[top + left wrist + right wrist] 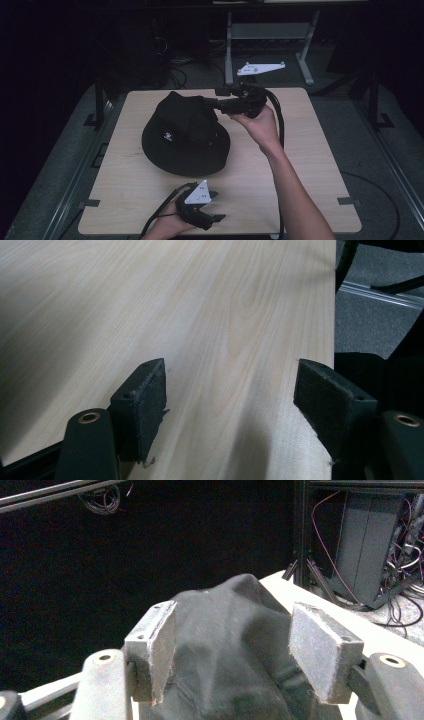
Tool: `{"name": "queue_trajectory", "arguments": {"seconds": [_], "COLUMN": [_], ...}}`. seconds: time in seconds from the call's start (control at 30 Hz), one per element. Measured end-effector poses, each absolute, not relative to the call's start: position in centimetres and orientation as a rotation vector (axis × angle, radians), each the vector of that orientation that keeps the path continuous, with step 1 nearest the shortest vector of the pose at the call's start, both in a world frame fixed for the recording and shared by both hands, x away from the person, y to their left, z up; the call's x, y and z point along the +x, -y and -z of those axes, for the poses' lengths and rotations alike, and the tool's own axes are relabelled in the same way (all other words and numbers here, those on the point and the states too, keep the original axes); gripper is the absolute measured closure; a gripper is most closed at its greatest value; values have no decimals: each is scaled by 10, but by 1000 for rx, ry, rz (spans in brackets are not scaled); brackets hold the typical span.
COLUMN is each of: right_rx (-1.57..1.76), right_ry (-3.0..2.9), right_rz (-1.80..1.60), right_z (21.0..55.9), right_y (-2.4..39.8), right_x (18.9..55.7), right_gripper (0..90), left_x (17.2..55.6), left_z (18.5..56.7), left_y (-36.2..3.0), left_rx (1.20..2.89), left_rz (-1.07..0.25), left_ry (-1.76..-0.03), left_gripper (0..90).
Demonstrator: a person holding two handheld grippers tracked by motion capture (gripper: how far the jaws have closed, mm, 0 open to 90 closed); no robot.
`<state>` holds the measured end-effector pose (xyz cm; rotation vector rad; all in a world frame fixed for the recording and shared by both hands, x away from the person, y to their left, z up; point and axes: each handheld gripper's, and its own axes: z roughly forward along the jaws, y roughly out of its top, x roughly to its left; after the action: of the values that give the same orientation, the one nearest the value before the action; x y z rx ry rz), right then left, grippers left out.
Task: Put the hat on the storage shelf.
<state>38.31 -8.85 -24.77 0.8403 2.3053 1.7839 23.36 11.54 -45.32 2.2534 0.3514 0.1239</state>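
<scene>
Pale wood-grain table [300, 165], square-ish with rounded corners, sits on grey carpet in a dark room; black frame posts stand at left and right, a tangle of cables lies behind the far edge, and one grey metal stand [270, 37] rises at the back with one white plate [260, 68] on the floor by its foot. Left to right on the surface: one left gripper [212, 218] at the near edge, held low in one hand [165, 227], grey three-cornered plate on top, tips pointing right; in the left gripper view its jaws stand wide apart over bare wood near the table edge, nothing between the pads [145, 400], so released. One black bucket hat [185, 135] lies left of centre, brim flat on the wood, crown up, small white logo facing the near side. One right gripper [210, 102] reaches in from the right at the hat's far upper crown, held by the person's right hand [260, 122], thick cable arcing behind. In the right gripper view the hat's crown [225, 645] bulges up between the grey pads; the left pad seems to brush the cloth, the right stands apart from it, so no clamp, released. Two black tape tabs mark the near corners.
</scene>
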Motion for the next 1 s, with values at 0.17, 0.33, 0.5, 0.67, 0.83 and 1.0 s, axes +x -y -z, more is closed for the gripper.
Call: {"name": "queue_trajectory", "arguments": {"seconds": [0.17, 0.33, 0.5, 0.67, 0.83, 1.0], "right_rx": [880, 895, 928, 955, 982, 1002], "right_ry": [-2288, -2266, -2249, -2225, -2217, -2203], "right_rz": [-1787, -1786, -1782, -1781, -1775, -1775], "right_z": [253, 258, 262, 266, 272, 278], "right_y": [103, 115, 128, 141, 151, 161], "right_x": [382, 379, 376, 372, 369, 365], "right_gripper": [325, 324, 307, 300, 292, 285], "left_x": [234, 235, 235, 236, 236, 236], "left_z": [454, 454, 454, 454, 454, 454], "left_y": [-116, -116, -116, -116, -116, -116], "left_rx": [2240, 2220, 2224, 2223, 2225, 2227], "left_rz": [-122, -112, -112, -122, -125, -119], "left_ry": [-370, -385, -387, -382, -383, -384], "left_gripper": [275, 274, 269, 263, 258, 257]}}
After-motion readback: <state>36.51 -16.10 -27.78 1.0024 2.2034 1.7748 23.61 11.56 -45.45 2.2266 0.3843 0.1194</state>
